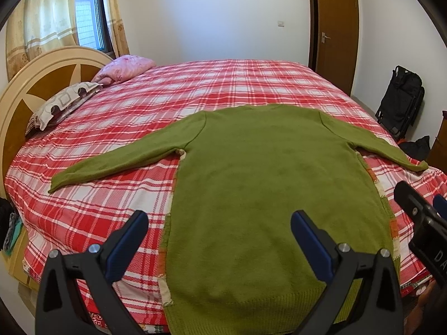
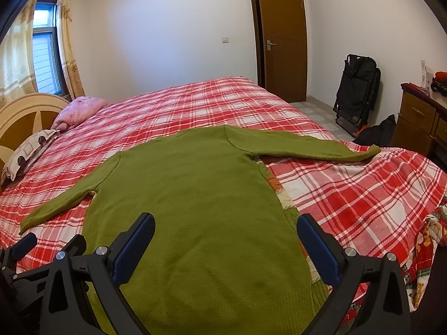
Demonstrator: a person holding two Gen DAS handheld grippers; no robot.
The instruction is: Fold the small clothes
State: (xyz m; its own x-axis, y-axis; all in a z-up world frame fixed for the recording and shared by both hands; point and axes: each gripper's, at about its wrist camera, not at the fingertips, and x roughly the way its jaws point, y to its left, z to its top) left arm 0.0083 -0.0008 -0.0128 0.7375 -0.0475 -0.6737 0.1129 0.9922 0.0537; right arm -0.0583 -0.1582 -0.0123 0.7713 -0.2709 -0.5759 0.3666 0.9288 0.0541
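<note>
Fingers spread, plaid bed, brown door

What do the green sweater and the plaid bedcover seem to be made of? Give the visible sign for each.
Green sweater: looks like knitted yarn, matte and slightly fuzzy; ribbed knit shows at its near hem.
Plaid bedcover: looks like woven cloth, matte; a fine textured weave shows in its red and white checks. Fibre cannot be told.

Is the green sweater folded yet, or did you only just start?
Only just started. Done: the sweater lies flat on the bed with both sleeves spread out to the sides. In hand: nothing. The left claw and the right claw are both open above the sweater's bottom end, gripping no cloth. Left to do: fold in both sleeves, then fold the body.
</note>
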